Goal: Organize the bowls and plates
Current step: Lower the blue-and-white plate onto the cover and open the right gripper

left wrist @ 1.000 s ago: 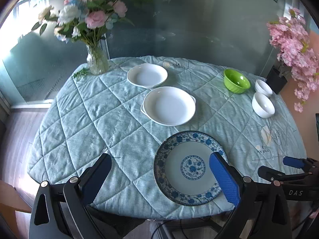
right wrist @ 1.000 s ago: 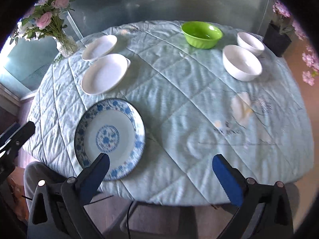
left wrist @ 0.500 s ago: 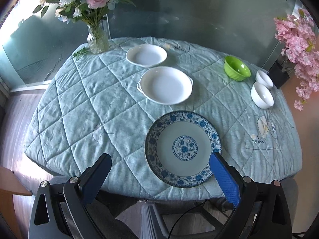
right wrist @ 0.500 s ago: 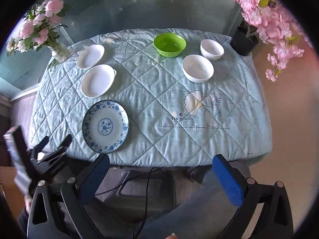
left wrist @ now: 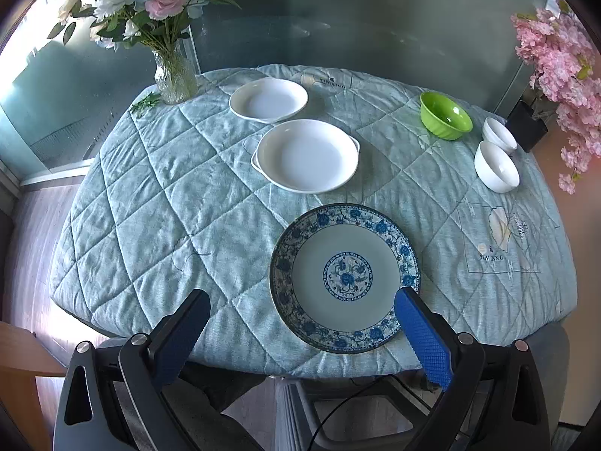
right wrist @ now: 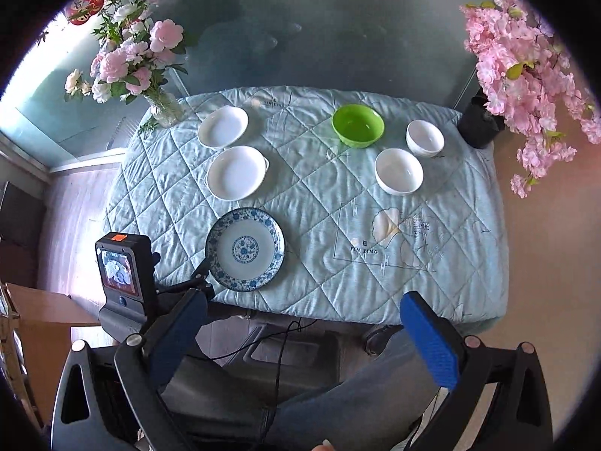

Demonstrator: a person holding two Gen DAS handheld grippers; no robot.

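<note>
left wrist view: left gripper (left wrist: pixel 300 323) hangs over the near edge of the table (left wrist: pixel 157 195), fingers spread wide, holding nothing and touching nothing. the blue-patterned plate (left wrist: pixel 345 277) lies flat just ahead, toward the right finger (left wrist: pixel 420 334), whose tip overlaps the plate's near right rim in the picture; contact cannot be told. a round plate has no long axis, so any rim approach should do. beyond it sit the larger white dish (left wrist: pixel 306 155), then the smaller white dish (left wrist: pixel 268 99) near the far edge. green bowl (left wrist: pixel 446 115) and two white bowls (left wrist: pixel 496 166) (left wrist: pixel 499 135) stand along the right edge, well apart from the plates. vase of flowers (left wrist: pixel 174 75) at the far left corner.

right wrist view: right gripper (right wrist: pixel 300 323) is back off the near edge, fingers wide, empty. blue-patterned plate (right wrist: pixel 245 248) lies ahead and left; the left gripper (right wrist: pixel 201 268) is beside its near left rim, clearly the nearer tool. white bowls (right wrist: pixel 399 171) (right wrist: pixel 425 138) and green bowl (right wrist: pixel 357 124) lie ahead right, likelier work for the right gripper.
</note>
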